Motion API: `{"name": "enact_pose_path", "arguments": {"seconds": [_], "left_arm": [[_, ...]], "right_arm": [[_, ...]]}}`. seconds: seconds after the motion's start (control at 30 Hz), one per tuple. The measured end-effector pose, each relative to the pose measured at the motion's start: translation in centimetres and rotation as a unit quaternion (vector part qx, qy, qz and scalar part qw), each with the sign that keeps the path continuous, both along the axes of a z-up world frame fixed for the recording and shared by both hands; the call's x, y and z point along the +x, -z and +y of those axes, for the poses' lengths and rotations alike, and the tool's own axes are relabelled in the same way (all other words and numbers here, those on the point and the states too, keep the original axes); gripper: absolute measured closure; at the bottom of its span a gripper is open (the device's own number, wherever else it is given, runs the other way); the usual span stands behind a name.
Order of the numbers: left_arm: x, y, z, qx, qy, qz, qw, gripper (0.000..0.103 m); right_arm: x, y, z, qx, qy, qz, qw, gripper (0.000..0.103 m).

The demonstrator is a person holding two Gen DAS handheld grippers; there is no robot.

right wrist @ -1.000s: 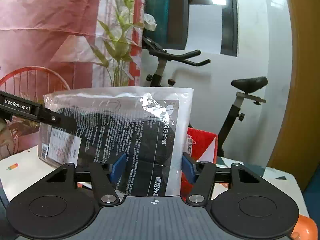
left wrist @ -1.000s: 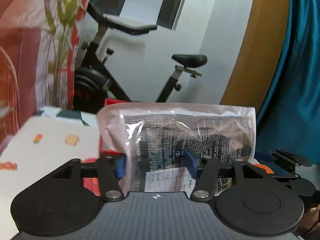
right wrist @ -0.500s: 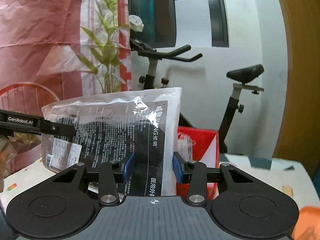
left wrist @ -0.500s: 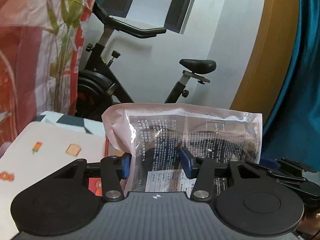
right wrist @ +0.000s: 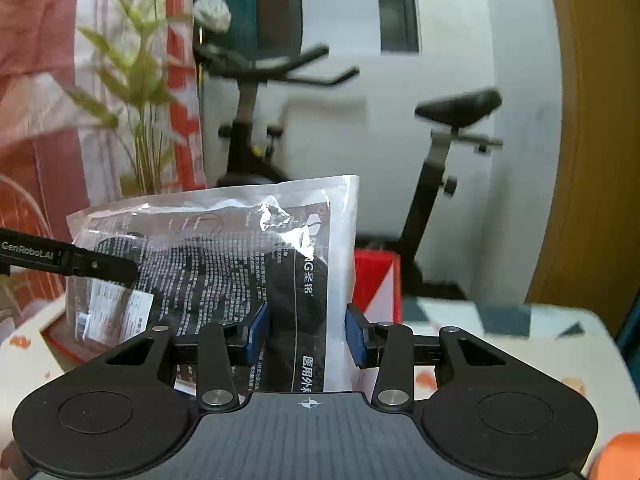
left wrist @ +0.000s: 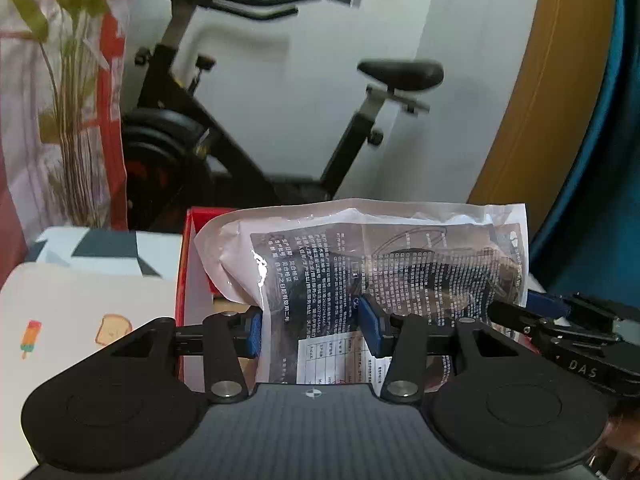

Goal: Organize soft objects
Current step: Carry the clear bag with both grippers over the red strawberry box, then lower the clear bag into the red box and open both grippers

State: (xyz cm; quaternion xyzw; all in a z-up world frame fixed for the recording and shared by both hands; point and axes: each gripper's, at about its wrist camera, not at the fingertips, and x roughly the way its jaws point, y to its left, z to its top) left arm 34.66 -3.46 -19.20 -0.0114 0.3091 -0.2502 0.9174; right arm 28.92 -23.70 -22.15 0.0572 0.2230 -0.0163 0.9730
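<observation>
A clear plastic packet (left wrist: 380,264) with dark soft contents and printed text hangs upright between both grippers, over the open red box (left wrist: 192,248). My left gripper (left wrist: 311,328) is shut on the packet's left part, its blue pads (left wrist: 370,322) pressing the plastic. My right gripper (right wrist: 306,332) is shut on the packet's (right wrist: 224,256) right part. In the left wrist view the right gripper (left wrist: 560,320) shows at the packet's right edge. In the right wrist view the left gripper (right wrist: 80,262) reaches in at the packet's left. The red box (right wrist: 376,280) stands just behind the packet.
The white printed tablecloth (left wrist: 80,312) covers the table under the box. Behind the table stand an exercise bike (left wrist: 248,152) and a green plant (right wrist: 136,92). A wooden panel (left wrist: 540,100) and a blue curtain (left wrist: 600,200) rise at the right. An orange object (right wrist: 616,456) sits at the near right.
Both grippers carried the packet forward and slightly down, so the red box now lies right beneath it. Both pairs of jaws narrowed on the packet.
</observation>
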Motion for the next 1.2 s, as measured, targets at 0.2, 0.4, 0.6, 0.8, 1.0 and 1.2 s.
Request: {"name": "enact_pose_path", "arguments": {"seconds": [0.2, 0.4, 0.6, 0.8, 1.0, 1.2], "left_arm": [[1.2, 2.0, -0.1, 0.030, 0.018, 0.026, 0.9990, 0.053], [1.7, 1.9, 1.2, 0.042, 0.012, 0.041, 0.9982, 0.045], [1.0, 0.3, 2.8, 0.042, 0.011, 0.017, 0.9989, 0.058], [1.4, -0.2, 1.7, 0.040, 0.026, 0.015, 0.9987, 0.077], [3.7, 2.7, -1.5, 0.081, 0.044, 0.082, 0.9924, 0.079], [4.0, 3.6, -2.6, 0.092, 0.057, 0.098, 0.9893, 0.079]], "right_arm": [[0.4, 2.6, 0.1, 0.016, -0.009, 0.040, 0.999, 0.066], [0.2, 2.4, -0.3, 0.029, -0.013, 0.048, 0.998, 0.064], [0.1, 1.3, -1.5, 0.048, -0.021, 0.056, 0.997, 0.068], [1.7, -0.6, -1.0, 0.031, -0.068, 0.073, 0.994, 0.103], [7.0, -0.1, 0.5, 0.019, -0.121, 0.174, 0.977, 0.103], [10.2, 3.1, 0.1, 0.068, -0.120, 0.270, 0.953, 0.102]]}}
